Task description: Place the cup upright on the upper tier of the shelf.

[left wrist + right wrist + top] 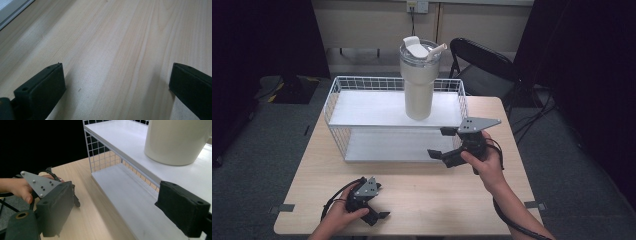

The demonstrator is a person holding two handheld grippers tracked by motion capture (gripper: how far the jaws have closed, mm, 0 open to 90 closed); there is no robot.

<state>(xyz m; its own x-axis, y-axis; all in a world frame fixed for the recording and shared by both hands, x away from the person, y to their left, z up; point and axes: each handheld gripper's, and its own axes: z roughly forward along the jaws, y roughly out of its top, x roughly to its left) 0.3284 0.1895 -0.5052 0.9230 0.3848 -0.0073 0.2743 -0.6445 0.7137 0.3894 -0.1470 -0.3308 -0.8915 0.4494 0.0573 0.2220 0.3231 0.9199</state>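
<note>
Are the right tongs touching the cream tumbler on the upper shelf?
Apart. In the right gripper view, the open right tongs frame bare shelf, with the cream tumbler clearly beyond them.

Open tabletop (422,195) before wire shelf (397,120)

Wide-apart hand-held gripper (117,82) over table (120,37)
</note>
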